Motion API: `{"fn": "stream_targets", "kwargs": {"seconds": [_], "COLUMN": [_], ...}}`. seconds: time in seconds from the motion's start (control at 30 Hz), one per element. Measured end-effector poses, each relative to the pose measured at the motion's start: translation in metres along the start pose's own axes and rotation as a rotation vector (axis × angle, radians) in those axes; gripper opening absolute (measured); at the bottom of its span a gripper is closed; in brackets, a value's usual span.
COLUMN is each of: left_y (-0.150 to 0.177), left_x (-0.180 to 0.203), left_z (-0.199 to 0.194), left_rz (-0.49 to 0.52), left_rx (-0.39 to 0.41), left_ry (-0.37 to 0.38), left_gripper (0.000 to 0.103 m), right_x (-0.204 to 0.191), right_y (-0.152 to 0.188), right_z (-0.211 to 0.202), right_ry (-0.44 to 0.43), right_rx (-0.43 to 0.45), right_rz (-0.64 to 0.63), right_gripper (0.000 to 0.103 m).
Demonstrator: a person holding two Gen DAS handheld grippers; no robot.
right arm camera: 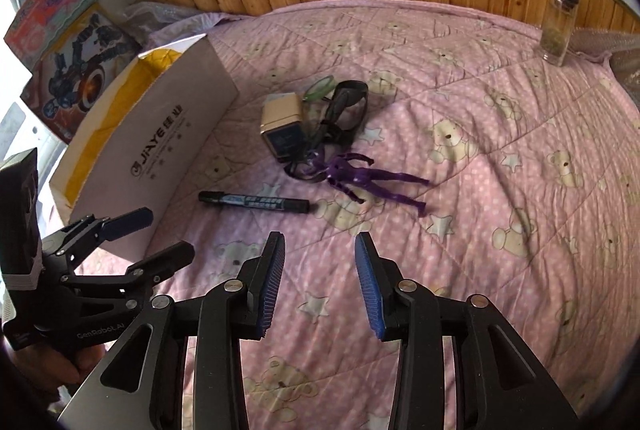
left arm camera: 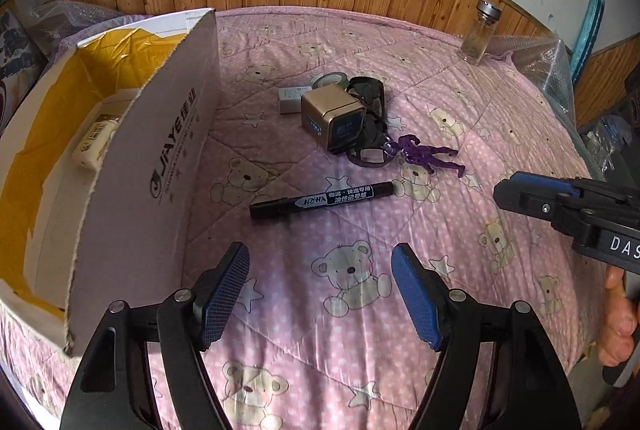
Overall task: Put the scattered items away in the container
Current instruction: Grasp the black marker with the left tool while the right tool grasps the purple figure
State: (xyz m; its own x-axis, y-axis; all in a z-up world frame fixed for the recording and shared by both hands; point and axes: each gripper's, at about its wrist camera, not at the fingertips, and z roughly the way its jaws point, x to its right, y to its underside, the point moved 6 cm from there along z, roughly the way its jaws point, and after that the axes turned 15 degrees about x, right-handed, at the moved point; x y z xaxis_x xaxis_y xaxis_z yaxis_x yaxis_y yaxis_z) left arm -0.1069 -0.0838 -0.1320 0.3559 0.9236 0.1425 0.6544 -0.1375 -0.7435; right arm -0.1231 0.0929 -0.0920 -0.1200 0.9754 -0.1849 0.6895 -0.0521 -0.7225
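Grippers hover with jaws spread and empty, left gripper [left arm camera: 320,294] and right gripper [right arm camera: 320,282], over the quilt [left arm camera: 500,149]. Just ahead, the marker [left arm camera: 322,201] lies crosswise, nearer the left; beyond it sits the clutter, cardboard box [left arm camera: 160,157] to the left

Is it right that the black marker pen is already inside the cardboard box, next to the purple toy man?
Not quite. The marker pen is lying on the pink blanket, outside the cardboard box, as the left wrist view shows. It does lie near the purple toy man.
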Motion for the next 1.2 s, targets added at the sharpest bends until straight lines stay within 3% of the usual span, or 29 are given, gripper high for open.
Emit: {"fn": "stream_targets", "kwargs": {"seconds": [0.23, 0.37, 0.47, 0.53, 0.6, 0.67, 0.73, 0.77, 0.8, 0.83, 0.93, 0.97, 1.0, 1.1, 1.13, 1.2], "left_y": [-0.004, -0.005, -0.002, 0.001, 0.003, 0.000, -0.004, -0.005, -0.006, -0.006, -0.007, -0.006, -0.005, 0.001, 0.004, 0.007], "left_x": [0.010, 0.012, 0.013, 0.011, 0.012, 0.010, 0.007, 0.007, 0.007, 0.008, 0.012, 0.013, 0.014, 0.011, 0.008, 0.008], "left_z": [0.046, 0.067, 0.082, 0.092, 0.102, 0.105, 0.105, 0.104, 0.103, 0.104, 0.105, 0.106, 0.105, 0.097, 0.095, 0.093], "left_rz": [0.116, 0.197, 0.239, 0.223, 0.195, 0.145, 0.076, 0.031, -0.004, -0.026, 0.004, 0.026, 0.048, 0.102, 0.102, 0.121], "left_rx": [-0.004, -0.005, -0.027, -0.058, -0.086, -0.086, -0.099, -0.111, -0.124, -0.135, -0.125, -0.120, -0.114, -0.106, -0.102, -0.080], "left_ry": [-0.019, -0.022, -0.014, -0.001, 0.026, 0.021, 0.034, 0.053, 0.072, 0.084, 0.082, 0.079, 0.080, 0.061, 0.063, 0.068], "left_gripper": [0.075, 0.075, 0.075, 0.075, 0.074, 0.058, 0.049, 0.046, 0.041, 0.040, 0.041, 0.042, 0.043, 0.050, 0.057, 0.058], "right_x": [0.009, 0.001, 0.003, 0.011, 0.026, 0.044, 0.065, 0.075, 0.084, 0.091, 0.101, 0.100, 0.098, 0.080, 0.072, 0.059], "right_y": [-0.012, -0.008, -0.003, -0.004, -0.009, -0.020, -0.028, -0.030, -0.030, -0.030, -0.025, -0.024, -0.025, -0.031, -0.032, -0.027], "right_z": [0.049, 0.077, 0.100, 0.110, 0.117, 0.115, 0.112, 0.112, 0.113, 0.114, 0.119, 0.119, 0.117, 0.104, 0.101, 0.105], "right_ry": [0.048, 0.050, 0.040, 0.019, -0.020, -0.090, -0.169, -0.210, -0.233, -0.225, -0.157, -0.135, -0.116, -0.116, -0.121, -0.111], "right_rx": [-0.028, -0.047, -0.075, -0.079, -0.104, -0.085, -0.075, -0.079, -0.086, -0.085, -0.093, -0.095, -0.087, -0.035, -0.022, -0.021], "right_rz": [-0.245, -0.429, -0.492, -0.456, -0.313, -0.127, 0.099, 0.210, 0.289, 0.318, 0.286, 0.262, 0.227, 0.112, 0.072, -0.031], "right_gripper": [0.052, 0.054, 0.054, 0.053, 0.048, 0.040, 0.037, 0.021, 0.013, 0.014, 0.017, 0.028, 0.032, 0.040, 0.047, 0.050]}}
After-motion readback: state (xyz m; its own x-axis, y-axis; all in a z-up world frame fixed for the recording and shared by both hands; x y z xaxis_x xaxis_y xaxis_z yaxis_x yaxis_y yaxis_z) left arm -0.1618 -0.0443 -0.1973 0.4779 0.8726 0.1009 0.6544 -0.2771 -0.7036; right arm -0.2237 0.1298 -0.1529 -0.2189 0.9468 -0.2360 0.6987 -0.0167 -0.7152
